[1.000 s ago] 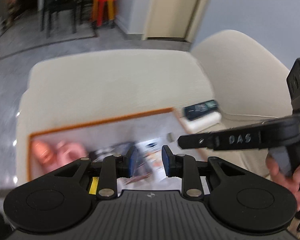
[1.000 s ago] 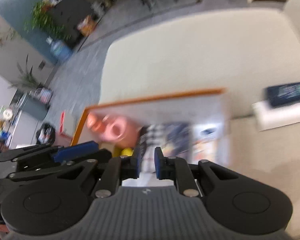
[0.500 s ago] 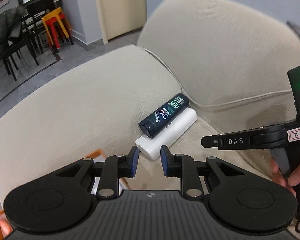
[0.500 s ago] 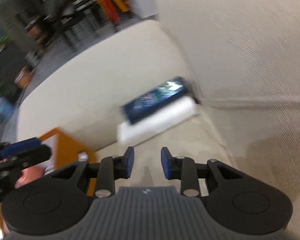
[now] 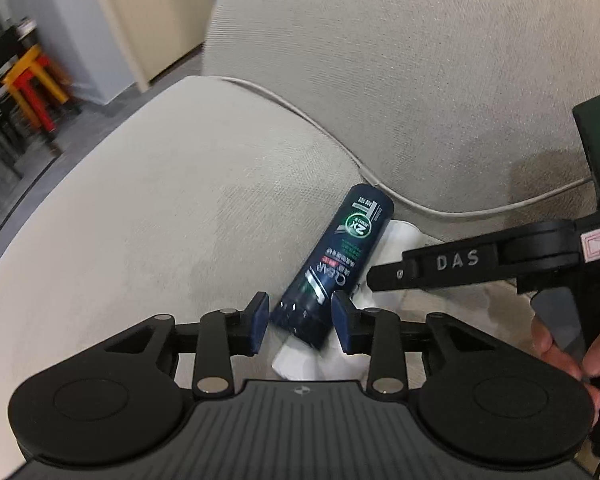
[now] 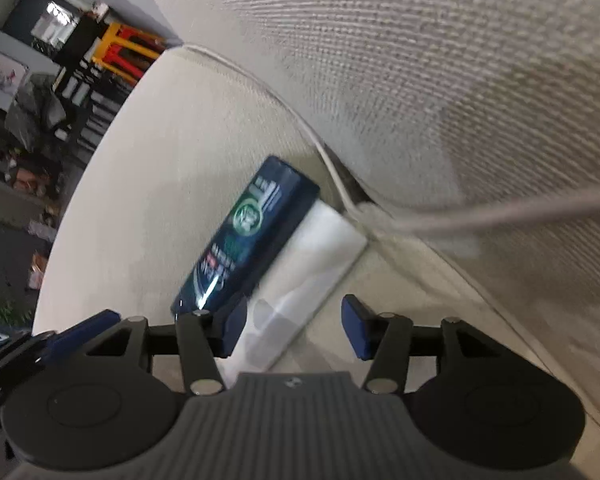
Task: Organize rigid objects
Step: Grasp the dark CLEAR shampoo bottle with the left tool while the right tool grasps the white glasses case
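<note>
A dark blue shampoo bottle [image 5: 332, 264] lies on the beige sofa seat, leaning on a white box [image 5: 396, 248] beside the backrest. My left gripper [image 5: 300, 322] is open with the bottle's near end between its fingers, apart from the pads. In the right wrist view the bottle [image 6: 240, 240] and the white box [image 6: 308, 268] lie side by side. My right gripper [image 6: 294, 328] is open wide over the near end of the white box. The right gripper also shows at the right in the left wrist view [image 5: 380, 280].
The sofa backrest [image 5: 440, 80] rises close behind the two objects, with a piping seam along the seat edge. Beyond the sofa arm are a grey floor, red and yellow stools [image 5: 32, 88] and dark chairs. A hand [image 5: 560, 344] holds the right gripper.
Both grippers swung away from the orange-rimmed tray of items and closed in on the bottle and white box. Both jaws have opened wider, the right most.
</note>
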Action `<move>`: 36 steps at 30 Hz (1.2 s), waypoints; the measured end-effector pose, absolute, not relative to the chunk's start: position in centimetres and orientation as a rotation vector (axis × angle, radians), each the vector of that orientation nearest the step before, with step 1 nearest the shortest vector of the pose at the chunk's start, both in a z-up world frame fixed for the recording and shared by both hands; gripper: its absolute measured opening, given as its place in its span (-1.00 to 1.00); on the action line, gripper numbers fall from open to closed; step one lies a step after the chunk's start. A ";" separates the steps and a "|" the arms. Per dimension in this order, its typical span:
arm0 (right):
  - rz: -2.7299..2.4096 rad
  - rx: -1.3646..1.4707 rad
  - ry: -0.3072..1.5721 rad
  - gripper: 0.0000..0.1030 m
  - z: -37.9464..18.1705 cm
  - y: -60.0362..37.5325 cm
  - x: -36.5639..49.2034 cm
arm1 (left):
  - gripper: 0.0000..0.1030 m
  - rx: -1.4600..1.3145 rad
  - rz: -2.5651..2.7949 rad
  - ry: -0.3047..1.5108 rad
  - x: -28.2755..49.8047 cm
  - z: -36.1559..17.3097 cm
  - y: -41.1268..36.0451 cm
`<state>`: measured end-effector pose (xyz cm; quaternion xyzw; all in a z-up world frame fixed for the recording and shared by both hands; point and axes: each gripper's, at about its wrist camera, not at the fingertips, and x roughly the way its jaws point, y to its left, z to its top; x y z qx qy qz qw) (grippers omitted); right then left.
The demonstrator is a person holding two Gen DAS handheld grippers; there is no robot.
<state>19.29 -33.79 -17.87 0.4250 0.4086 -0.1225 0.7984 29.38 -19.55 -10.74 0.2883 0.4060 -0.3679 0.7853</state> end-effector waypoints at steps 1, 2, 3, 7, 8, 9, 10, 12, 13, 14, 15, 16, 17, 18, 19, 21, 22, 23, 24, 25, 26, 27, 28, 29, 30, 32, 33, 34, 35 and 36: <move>-0.270 0.927 0.853 0.00 -18.2 -34.0 19.3 | -0.01 0.642 -0.815 0.872 29.7 -11.1 -19.8; -0.280 0.944 0.842 0.01 -18.5 -34.1 19.4 | 0.10 0.667 -0.833 0.865 29.9 -11.4 -20.1; -0.289 0.967 0.840 0.05 -18.6 -34.2 19.6 | 0.12 0.691 -0.844 0.857 30.0 -11.8 -20.4; -0.291 1.027 0.826 0.15 -18.6 -34.6 19.3 | 0.12 0.746 -0.882 0.855 30.7 -13.1 -21.9; -0.293 1.049 0.821 0.14 -18.7 -34.9 19.0 | 0.11 0.757 -0.893 0.859 30.8 -13.4 -22.2; -0.297 1.053 0.824 0.10 -18.7 -34.9 19.0 | 0.12 0.765 -0.904 0.863 30.9 -13.7 -22.5; -0.297 1.050 0.824 0.08 -18.6 -34.8 18.8 | 0.12 0.773 -0.923 0.871 30.9 -14.0 -22.8; -0.307 1.049 0.821 0.03 -18.1 -34.2 18.4 | 0.11 0.805 -0.941 0.867 30.6 -14.5 -23.4; -0.309 1.049 0.820 0.01 -18.2 -34.2 18.3 | 0.11 0.827 -0.945 0.860 30.4 -14.8 -23.7; -0.311 1.046 0.821 0.01 -18.1 -33.9 18.1 | 0.13 0.855 -0.942 0.856 30.2 -15.1 -24.0; -0.313 1.044 0.821 -0.01 -18.3 -33.9 17.9 | 0.13 0.873 -0.944 0.844 30.1 -15.2 -24.2; -0.317 1.038 0.826 -0.07 -18.4 -33.9 18.1 | 0.12 0.885 -0.943 0.844 30.0 -15.2 -24.4; -0.328 1.029 0.830 -0.12 -18.6 -33.9 18.5 | 0.12 0.890 -0.941 0.847 30.0 -15.2 -24.6; -0.335 1.027 0.831 -0.19 -18.6 -33.8 18.4 | 0.12 0.897 -0.941 0.849 29.9 -15.2 -24.7; -0.336 1.023 0.830 -0.20 -18.6 -33.9 18.2 | 0.09 0.903 -0.936 0.850 29.9 -15.2 -24.9; -0.337 0.997 0.836 -0.19 -18.6 -34.1 18.1 | 0.00 0.914 -0.920 0.850 29.7 -15.3 -25.8; -0.339 0.989 0.836 -0.18 -18.5 -34.0 18.1 | -0.01 0.940 -0.907 0.837 29.3 -15.3 -26.0; -0.339 0.984 0.836 -0.17 -18.5 -34.0 18.1 | -0.01 0.961 -0.895 0.827 28.9 -15.3 -26.2; -0.338 0.981 0.834 -0.17 -18.5 -33.9 18.1 | -0.01 0.979 -0.878 0.831 28.7 -15.3 -26.4; -0.336 0.979 0.833 -0.17 -18.5 -34.0 18.1 | -0.02 0.989 -0.850 0.858 28.9 -15.2 -26.0; -0.331 0.979 0.833 -0.17 -18.5 -34.0 18.2 | -0.02 0.982 -0.824 0.888 29.0 -15.1 -25.7; -0.329 0.977 0.833 -0.17 -18.4 -34.0 18.2 | -0.02 0.980 -0.804 0.907 29.1 -15.1 -25.3; -0.327 0.966 0.834 -0.17 -18.3 -33.9 18.2 | -0.02 0.989 -0.779 0.920 29.1 -15.1 -24.7; -0.326 0.948 0.836 -0.16 -18.2 -33.7 18.2 | -0.02 0.994 -0.756 0.932 29.0 -15.1 -24.3; -0.325 0.931 0.836 -0.10 -18.2 -33.4 18.7 | -0.02 0.994 -0.728 0.949 29.0 -15.1 -23.7; -0.326 0.902 0.834 -0.04 -18.3 -33.2 19.4 | -0.01 0.980 -0.699 0.966 29.0 -15.2 -23.0; -0.323 0.905 0.827 -0.01 -18.4 -33.4 19.5 | 0.00 0.956 -0.696 0.967 29.1 -15.2 -22.7; -0.321 0.917 0.817 -0.01 -18.6 -33.4 19.6 | 0.01 0.927 -0.693 0.976 29.3 -15.1 -22.4; -0.320 0.933 0.811 -0.01 -18.8 -33.7 19.6 | 0.01 0.909 -0.691 0.983 29.5 -15.1 -22.4; -0.314 0.948 0.804 -0.01 -19.0 -34.0 19.4 | 0.01 0.898 -0.691 0.982 29.7 -15.1 -22.4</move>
